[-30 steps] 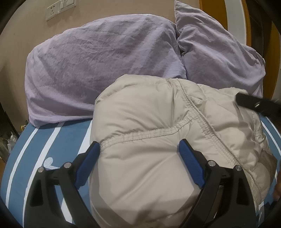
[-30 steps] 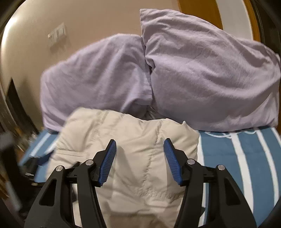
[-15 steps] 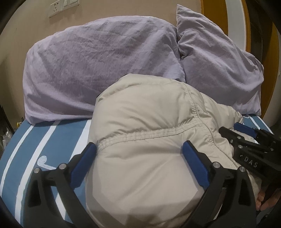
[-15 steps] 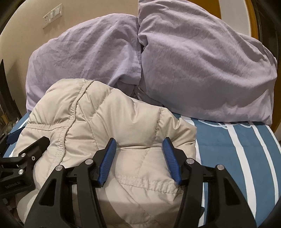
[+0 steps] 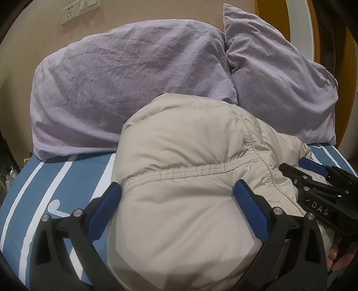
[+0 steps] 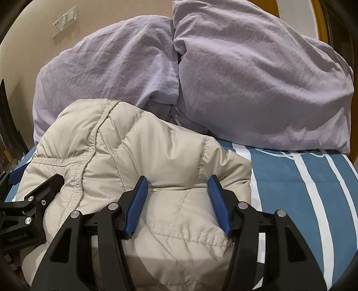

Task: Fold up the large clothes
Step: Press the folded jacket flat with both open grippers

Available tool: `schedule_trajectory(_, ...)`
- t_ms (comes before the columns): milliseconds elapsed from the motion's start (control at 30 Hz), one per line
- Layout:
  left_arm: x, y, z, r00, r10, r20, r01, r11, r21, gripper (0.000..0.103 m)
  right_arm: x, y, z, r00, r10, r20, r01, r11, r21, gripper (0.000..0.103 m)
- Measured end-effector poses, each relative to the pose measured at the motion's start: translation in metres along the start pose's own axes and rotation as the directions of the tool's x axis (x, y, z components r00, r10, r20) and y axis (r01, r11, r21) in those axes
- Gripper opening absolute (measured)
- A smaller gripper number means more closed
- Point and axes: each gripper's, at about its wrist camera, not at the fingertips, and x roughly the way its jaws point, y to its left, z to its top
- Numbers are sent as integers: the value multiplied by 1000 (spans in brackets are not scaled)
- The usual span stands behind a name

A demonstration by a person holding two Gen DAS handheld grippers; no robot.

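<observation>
Jacket [image 5: 183, 170] in pale beige, a puffy quilted shell with a faint sheen, lies bunched into a rounded, folded mound on the bed, its panels divided by puckered stitched seams that curve over the top. It rests on a blue sheet with white stripes [image 6: 302, 183], its far edge up against the pillows. The left gripper [image 5: 177, 197], black with blue ribbed pads, has its jaws spread wide on either side of the padded bulk, a pad at each flank, with no clear squeeze showing in the fabric. The right gripper [image 6: 177, 197] straddles a smaller lobe of the jacket nearer its right edge, jaws about half apart; the fabric dips between the pads, but whether they pinch it I cannot tell. Behind stand two crumpled lilac pillows [image 5: 134, 85], soft and wrinkled, leaning on a beige wall with a white socket plate [image 5: 80, 10]. A fingertip [image 5: 333, 257] shows at the lower right, under the other gripper's black body
</observation>
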Motion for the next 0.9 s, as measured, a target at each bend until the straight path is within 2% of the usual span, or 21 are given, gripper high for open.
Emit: schedule_trajectory(900,0,1,-1,1000,14,15,-14,1000,14,101,0,1,-3,1000,3,13,-3,1000,8,58)
